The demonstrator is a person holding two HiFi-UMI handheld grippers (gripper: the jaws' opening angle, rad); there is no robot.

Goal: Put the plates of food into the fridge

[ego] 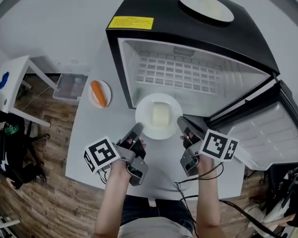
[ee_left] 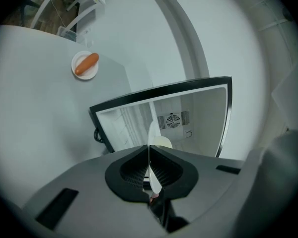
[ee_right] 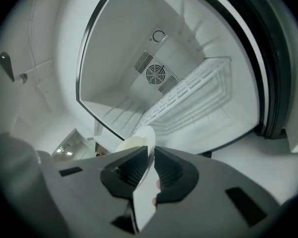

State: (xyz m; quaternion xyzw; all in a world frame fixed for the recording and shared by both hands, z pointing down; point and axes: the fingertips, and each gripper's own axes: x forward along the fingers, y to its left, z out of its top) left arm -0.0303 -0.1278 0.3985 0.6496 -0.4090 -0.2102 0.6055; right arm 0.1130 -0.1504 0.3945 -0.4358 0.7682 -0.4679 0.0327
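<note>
In the head view, a round, glossy white plate point(ego: 159, 125) carrying a pale yellow rectangular block point(ego: 160, 115) hangs just before the open mouth of a black mini fridge point(ego: 154, 4), above the matte grey table point(ego: 89, 148). The left gripper point(ego: 138, 129) pinches the plate's left rim and the right gripper point(ego: 182, 122) pinches its right rim. The fridge's white moulded lining holds a white wire shelf point(ego: 181, 73). A second white plate point(ego: 205, 6) lies on the fridge top, and a small plate point(ego: 93, 99) with an oblong orange piece of food point(ego: 98, 93) sits on the table beside the fridge. The door point(ego: 268, 128) is cut off at the right.

In the left gripper view, the ribbed black pads point(ee_left: 134, 171) are pressed on the plate, which is seen edge-on as a thin sliver; most of the block is hidden.

In the right gripper view, the jaws clamp the rim likewise. A round fan grille point(ee_right: 154, 74) shows on the back wall. What the block is cannot be told.
</note>
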